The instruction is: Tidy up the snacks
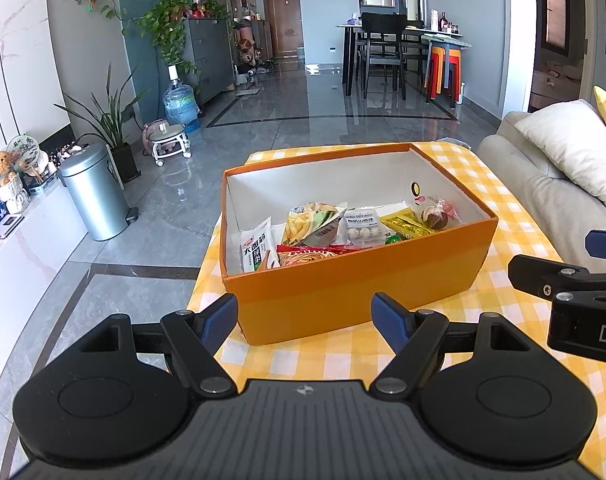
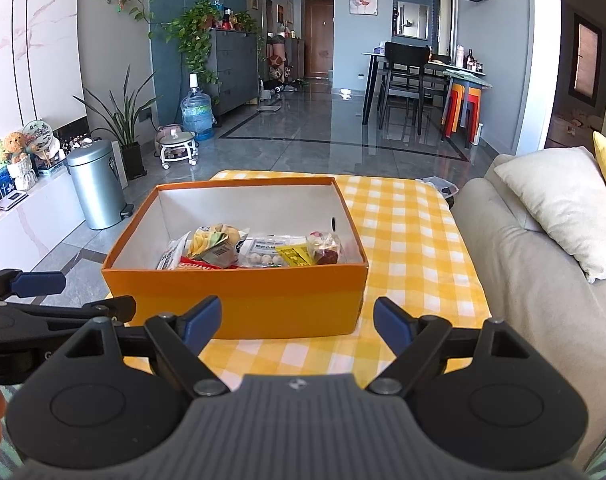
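Note:
An orange box with a white inside stands on a table with a yellow checked cloth. Several snack packets lie in it: a white packet at the left, a yellow crisp bag, a red bag, a clear pack of small balls, a yellow packet, a brown sweet. My left gripper is open and empty, just in front of the box's near wall. My right gripper is open and empty, also short of the box. Each gripper shows at the edge of the other's view.
A grey sofa with a cream cushion runs along the table's right side. A steel pedal bin and a low white shelf stand on the floor at the left. A dining table with chairs is far back.

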`<state>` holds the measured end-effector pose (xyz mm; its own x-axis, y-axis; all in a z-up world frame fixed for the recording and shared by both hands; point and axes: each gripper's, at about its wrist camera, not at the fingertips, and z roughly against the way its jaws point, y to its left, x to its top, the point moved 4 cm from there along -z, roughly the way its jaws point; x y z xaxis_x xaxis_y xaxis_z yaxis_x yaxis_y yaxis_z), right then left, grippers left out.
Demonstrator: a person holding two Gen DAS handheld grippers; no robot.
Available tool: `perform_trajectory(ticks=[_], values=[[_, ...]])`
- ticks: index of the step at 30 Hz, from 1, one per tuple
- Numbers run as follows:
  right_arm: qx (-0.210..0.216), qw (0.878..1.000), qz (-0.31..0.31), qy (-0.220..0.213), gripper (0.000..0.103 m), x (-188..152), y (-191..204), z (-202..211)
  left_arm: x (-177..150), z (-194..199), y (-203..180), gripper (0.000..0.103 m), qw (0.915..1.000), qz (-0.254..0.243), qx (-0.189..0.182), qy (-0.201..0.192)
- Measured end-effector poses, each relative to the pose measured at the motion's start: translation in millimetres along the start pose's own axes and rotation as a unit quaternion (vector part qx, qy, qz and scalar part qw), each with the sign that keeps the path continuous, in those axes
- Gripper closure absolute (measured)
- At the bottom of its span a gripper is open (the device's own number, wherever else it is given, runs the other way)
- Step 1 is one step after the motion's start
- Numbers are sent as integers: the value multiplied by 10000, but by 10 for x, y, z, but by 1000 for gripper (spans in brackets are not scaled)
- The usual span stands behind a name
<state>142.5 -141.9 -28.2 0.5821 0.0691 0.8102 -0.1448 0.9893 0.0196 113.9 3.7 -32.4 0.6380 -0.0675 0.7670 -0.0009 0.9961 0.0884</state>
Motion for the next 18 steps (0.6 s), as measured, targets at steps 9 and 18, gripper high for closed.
perform_trajectory(ticks=[9, 18], values=[[-12, 10000, -45, 0, 22, 11, -12, -2, 3, 11, -2, 14, 10000, -14, -7, 7], [-11, 10000, -36, 10, 22, 12, -15, -1, 13, 22, 5, 14, 10000, -20, -6, 9]])
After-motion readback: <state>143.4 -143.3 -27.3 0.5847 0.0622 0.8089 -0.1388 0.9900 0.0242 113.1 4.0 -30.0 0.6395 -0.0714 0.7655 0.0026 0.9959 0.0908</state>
